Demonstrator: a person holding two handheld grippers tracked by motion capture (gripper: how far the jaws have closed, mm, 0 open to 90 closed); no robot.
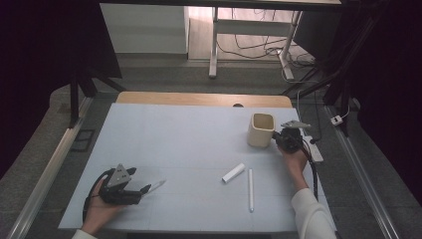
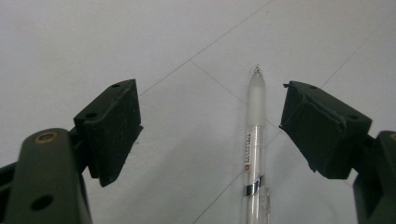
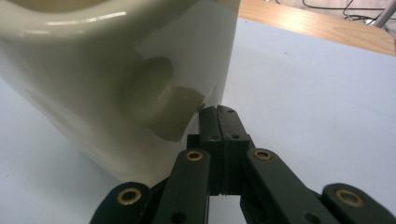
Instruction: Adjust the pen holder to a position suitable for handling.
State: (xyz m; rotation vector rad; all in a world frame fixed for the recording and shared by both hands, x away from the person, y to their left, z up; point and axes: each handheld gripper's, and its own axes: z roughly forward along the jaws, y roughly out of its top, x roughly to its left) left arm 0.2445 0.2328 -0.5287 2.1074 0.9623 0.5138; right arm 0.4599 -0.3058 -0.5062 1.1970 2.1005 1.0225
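A clear pen [image 2: 254, 135] lies on the pale blue mat [image 1: 174, 134] at the front left, tip pointing away from the hand. My left gripper [image 2: 210, 121] is open around it, and neither black pad [image 2: 116, 126] touches the pen, which lies nearer the right-hand jaw. From above, the left gripper [image 1: 146, 189] rests low on the mat with the pen [image 1: 156, 185] poking out ahead of it. At the right, a cream square cup [image 1: 261, 129] stands upright. My right gripper [image 3: 218, 112] is shut with nothing in it, its tips right beside the cup's wall [image 3: 116, 84].
A short white cap-like cylinder [image 1: 233, 173] and a long white stick or pen [image 1: 250, 189] lie on the mat between the two hands. The wooden table edge [image 1: 199, 98] runs along the back. Cables and desk legs stand on the floor beyond.
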